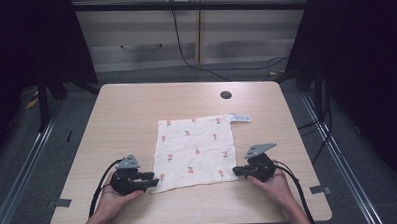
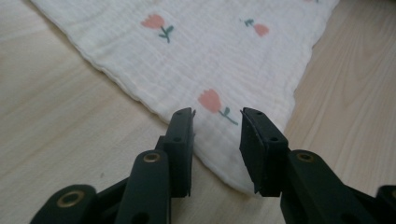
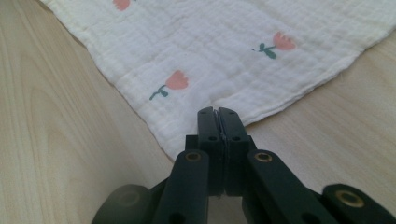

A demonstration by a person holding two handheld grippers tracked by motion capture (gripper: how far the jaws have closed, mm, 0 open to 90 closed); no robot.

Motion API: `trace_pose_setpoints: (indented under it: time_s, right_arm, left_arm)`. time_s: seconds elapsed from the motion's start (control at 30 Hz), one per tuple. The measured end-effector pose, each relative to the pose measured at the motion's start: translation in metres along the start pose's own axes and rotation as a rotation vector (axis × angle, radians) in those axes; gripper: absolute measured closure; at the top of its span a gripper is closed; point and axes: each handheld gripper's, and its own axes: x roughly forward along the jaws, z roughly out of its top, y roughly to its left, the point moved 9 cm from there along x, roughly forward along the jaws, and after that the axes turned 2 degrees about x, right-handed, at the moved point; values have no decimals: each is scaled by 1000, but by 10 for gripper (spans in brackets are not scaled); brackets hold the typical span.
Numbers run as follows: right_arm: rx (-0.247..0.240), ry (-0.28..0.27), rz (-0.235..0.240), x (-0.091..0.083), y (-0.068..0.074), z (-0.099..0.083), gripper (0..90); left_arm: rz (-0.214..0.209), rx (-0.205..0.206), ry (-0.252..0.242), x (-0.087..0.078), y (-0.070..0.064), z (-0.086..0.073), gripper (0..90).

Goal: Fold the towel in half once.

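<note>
Right hand-held gripper (image 3: 218,114) clamps the cloth (image 1: 195,149) corner while the left hand-held gripper (image 2: 217,121), jaws apart, straddles its corner; lifting now would likely drag the cloth lopsided.

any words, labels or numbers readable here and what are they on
None can be read.
White tag at the far right corner of the flowered cloth: print on it too small and blurred to read.
Left gripper and right gripper: no lettering shows on the black jaws.
</note>
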Motion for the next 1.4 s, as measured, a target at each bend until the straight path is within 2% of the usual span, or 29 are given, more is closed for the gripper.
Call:
trace_pose_setpoints:
  time_s: [0.1,0.13,0.2,0.27,0.37,0.47,0.6,0.77,0.8,0.93,1.03,1.07,1.17,1.27,1.37,1.4]
  right_arm:
    - [-4,0,5,1,1,0,894]
    - [1,0,7,1,2,-1,894]
    - [-2,9,5,1,2,-1,894]
    - [1,5,16,0,4,-2,894]
    - [0,6,19,-2,7,-5,894]
    - [-1,18,40,-6,16,-13,895]
    - [-1,6,58,-8,25,-17,895]
    - [-15,6,33,-12,32,-23,895]
    - [-15,4,46,-13,34,-24,895]
    - [-12,7,47,-14,35,-26,895]
    - [-9,6,45,-17,38,-29,895]
    - [-8,9,37,-18,38,-30,895]
    - [-7,10,46,-20,41,-32,895]
    - [-11,15,46,-23,46,-35,894]
    - [-9,11,63,-26,50,-40,892]
    - [7,9,83,-26,53,-41,891]
  left_arm:
    - [10,17,0,1,-1,0,721]
    - [29,39,1,2,1,0,765]
    - [21,31,5,2,3,0,855]
    - [15,22,4,2,4,0,880]
    - [19,26,14,0,4,-1,883]
    - [16,35,15,-1,1,-3,884]
    - [13,35,16,-1,0,-3,884]
    - [4,46,19,-6,-8,-10,884]
    - [-1,42,14,-7,-10,-11,885]
    - [-9,43,17,-9,-16,-14,885]
    - [-44,45,27,-12,-30,-20,885]
    - [-44,45,27,-12,-30,-20,885]
    - [-42,48,35,-14,-36,-23,885]
    - [-62,52,36,-16,-42,-26,885]
    - [-66,40,36,-19,-40,-28,880]
    - [-66,40,36,-19,-40,-28,878]
